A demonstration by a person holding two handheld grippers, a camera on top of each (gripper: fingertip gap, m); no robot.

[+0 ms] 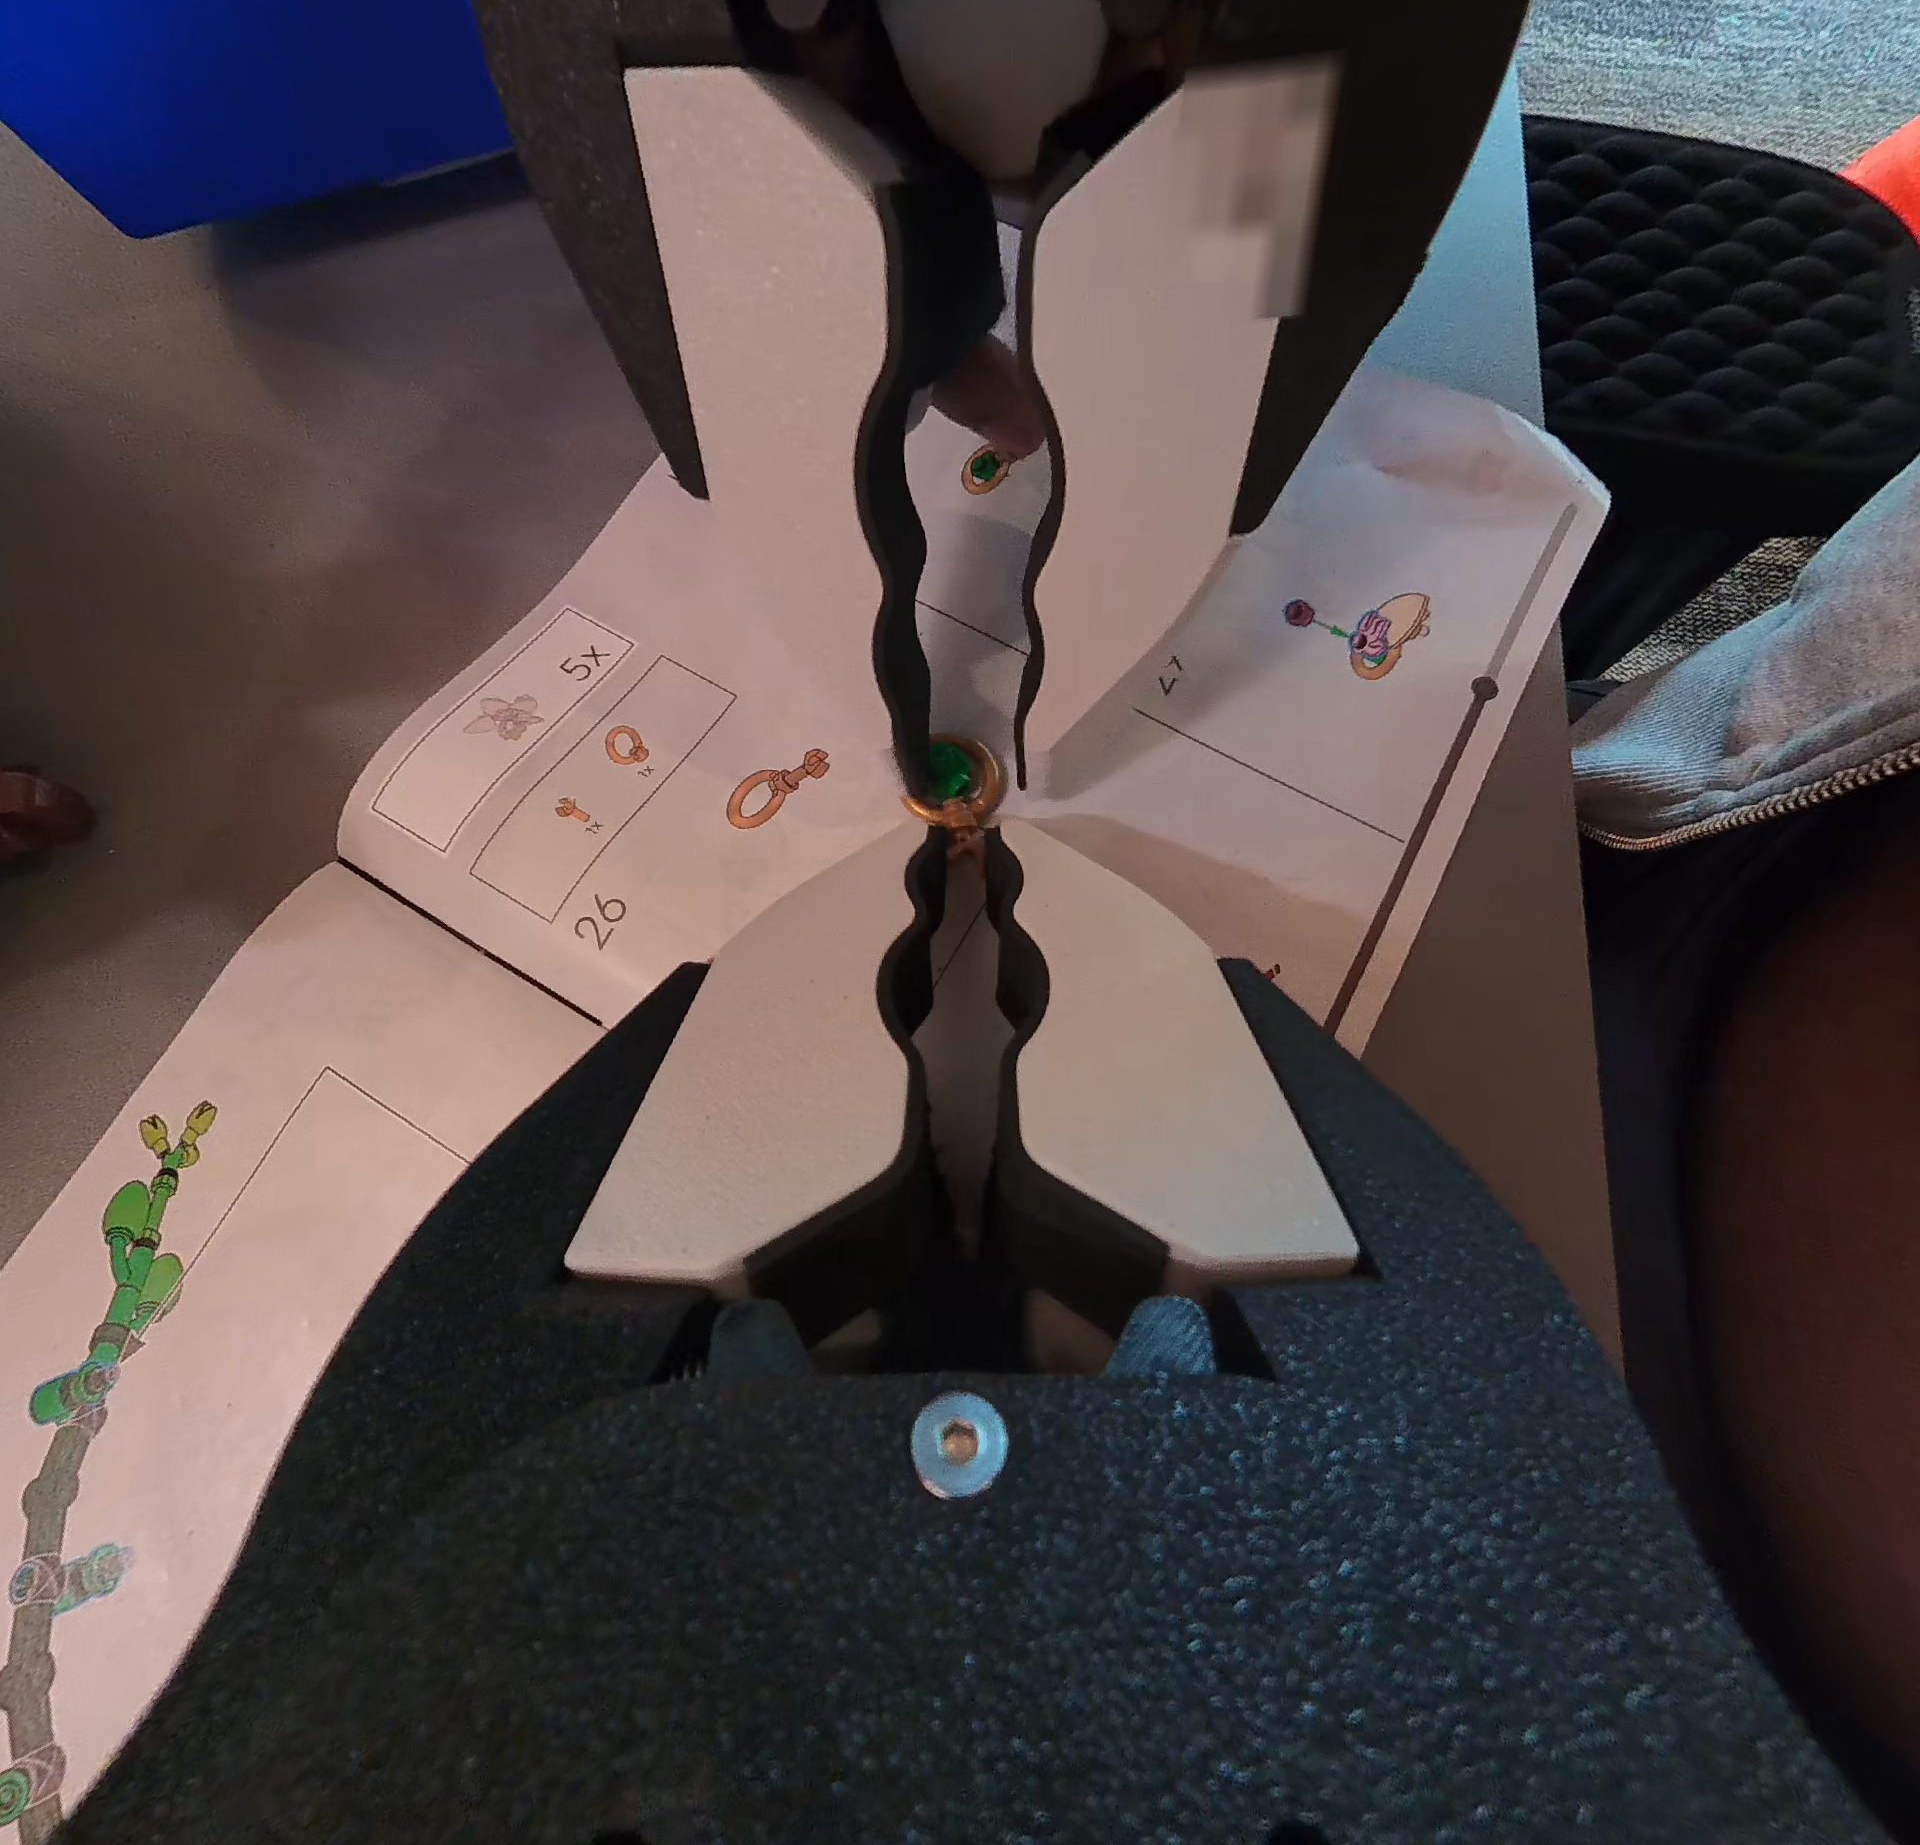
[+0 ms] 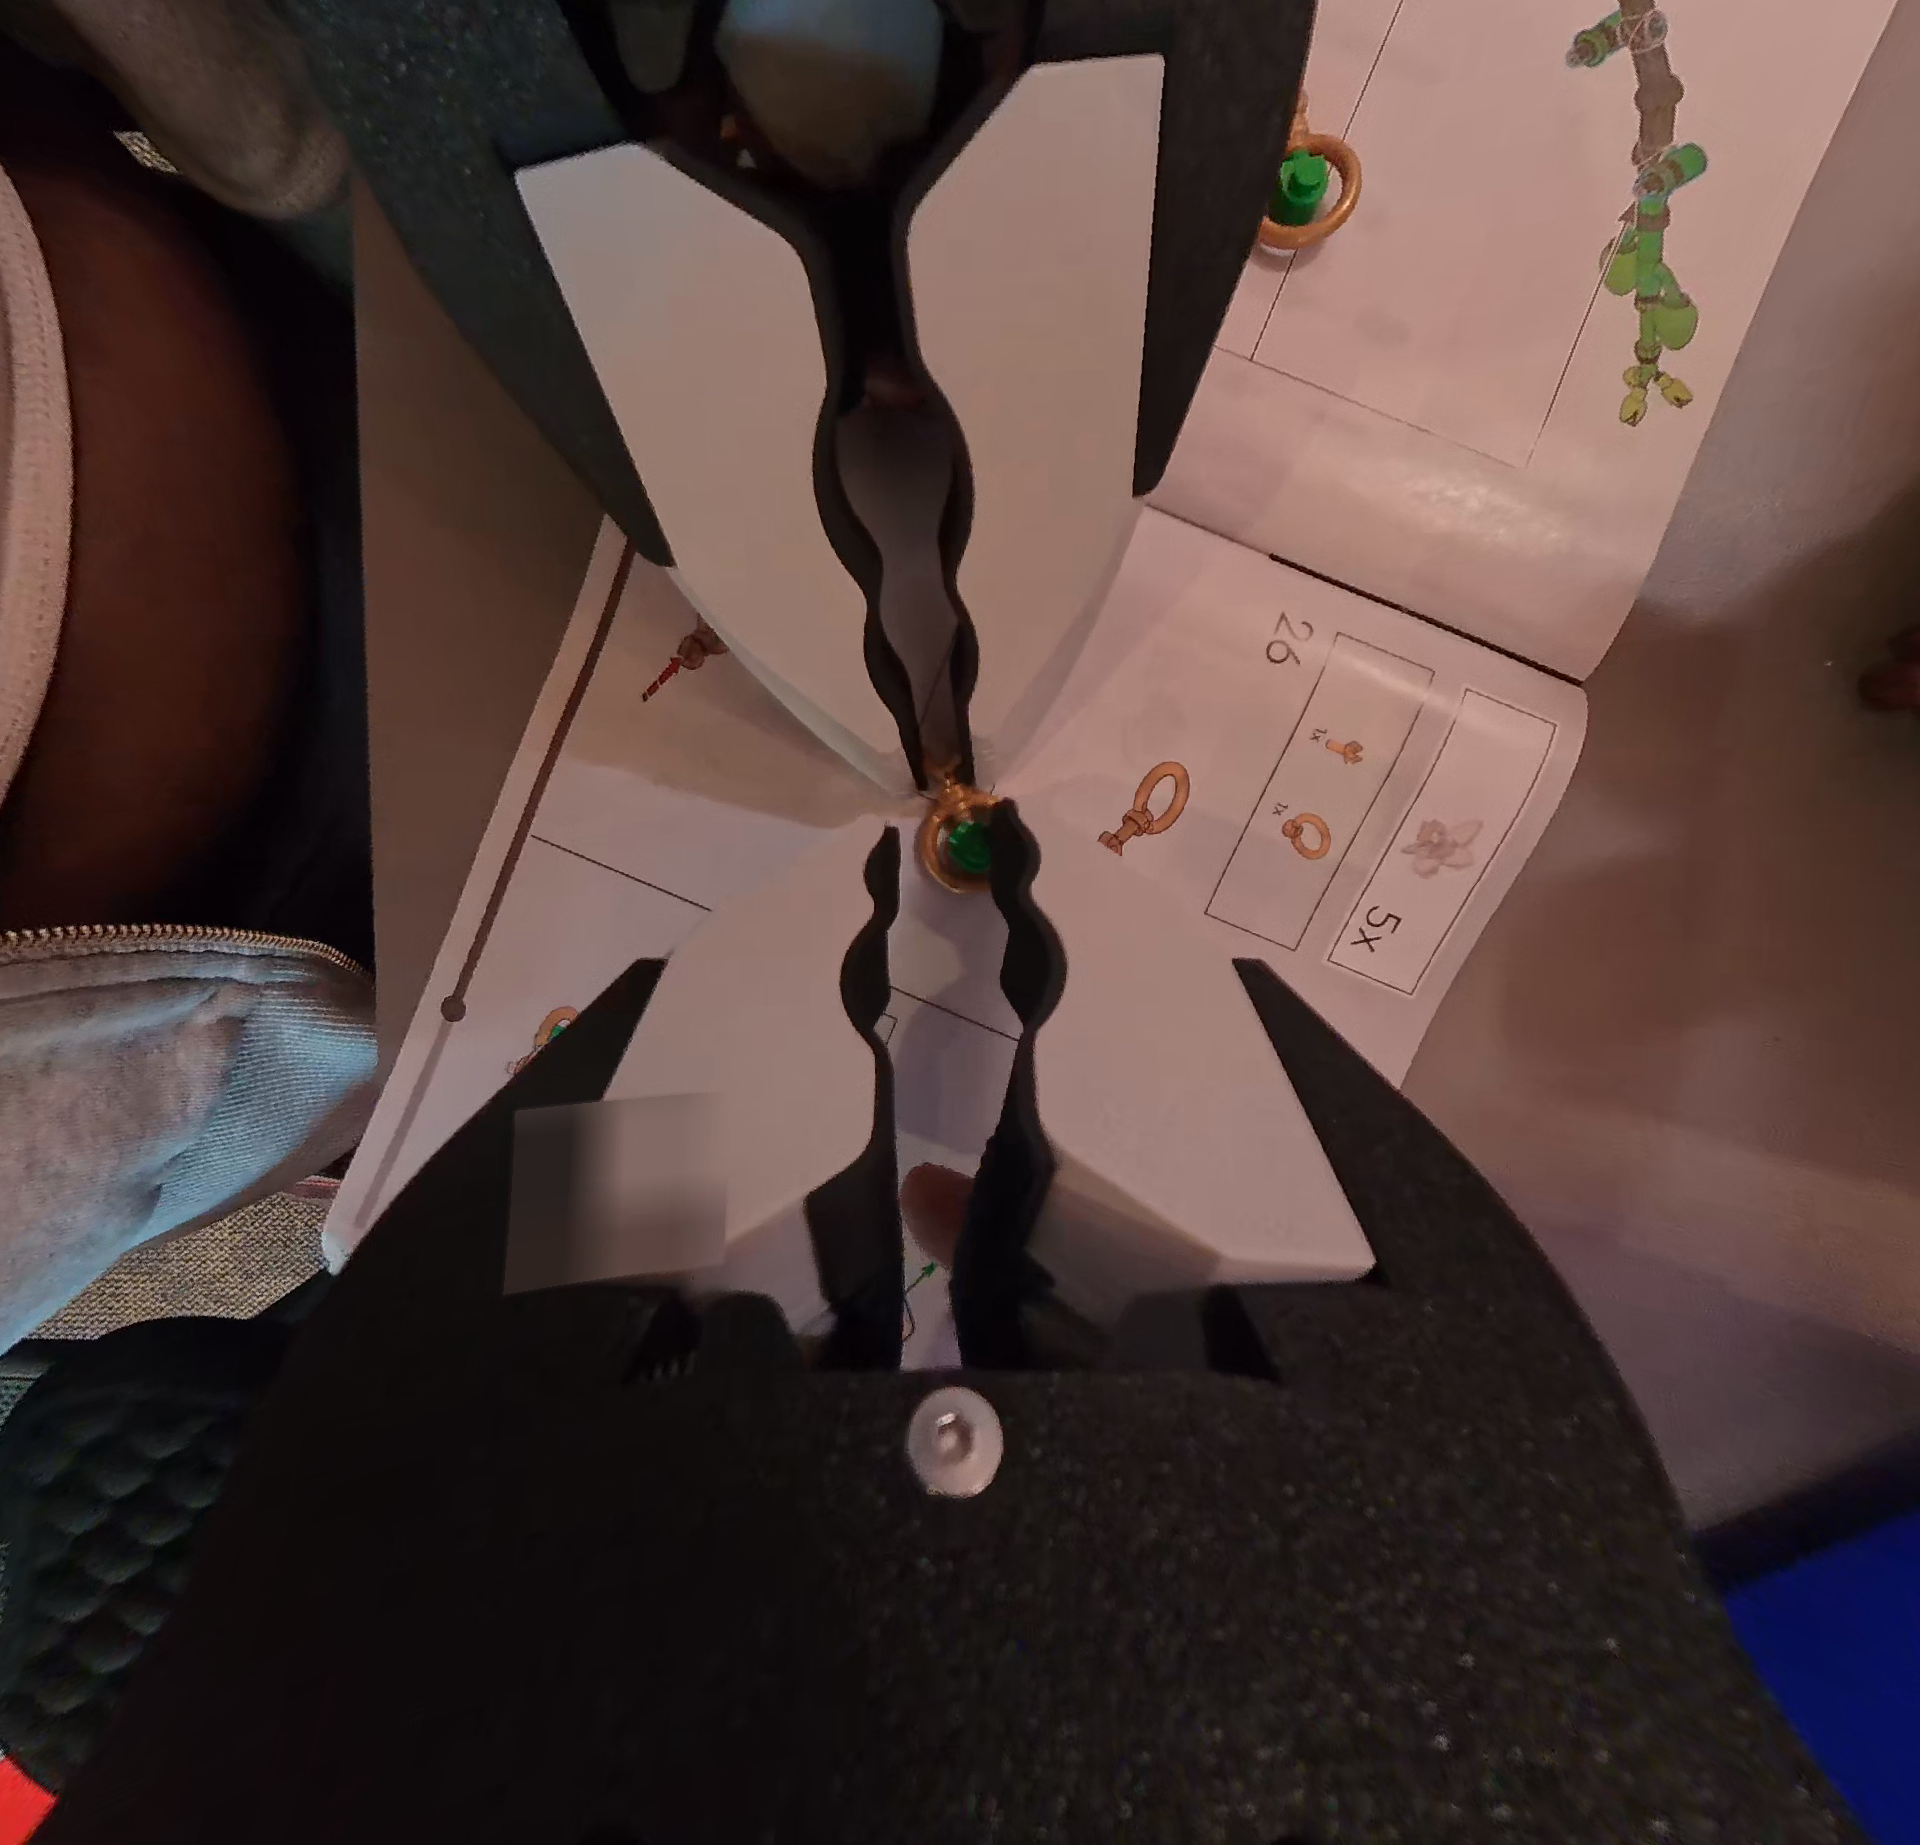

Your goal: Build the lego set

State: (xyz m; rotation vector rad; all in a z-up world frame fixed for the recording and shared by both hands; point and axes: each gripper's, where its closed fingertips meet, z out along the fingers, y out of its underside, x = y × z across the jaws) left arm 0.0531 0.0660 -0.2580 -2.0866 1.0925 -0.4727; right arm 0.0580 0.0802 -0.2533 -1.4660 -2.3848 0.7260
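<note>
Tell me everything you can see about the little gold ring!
The gold ring looks like shiny plastic, with a short stem held between the closed fingers of the left gripper. A green piece sits inside the loop. One right gripper finger touches it. It hangs above the open instruction booklet.

gold ring piece [image 1: 951, 787] with an emerald-green stud [image 1: 948, 762] in its eye, at centre. second gold ring with green peg [image 2: 1304, 190] at 1 o'clock in the right wrist view. left gripper [image 1: 964, 845]: speckled black body, white fingers [image 1: 800, 1099], black wavy-edged pads, silver screw. right gripper [image 2: 940, 850]: the same black, white and silver. instruction booklet [image 1: 436, 974]: white pages, thin black frames, printed gold parts, lime-green and brown stem at 8 o'clock. table [image 1: 343, 424]: plain grey. box [image 1: 208, 50] at 11 o'clock: saturated blue. sleeve [image 1: 1745, 715] at 3 o'clock: heather grey with brass zip.
</note>
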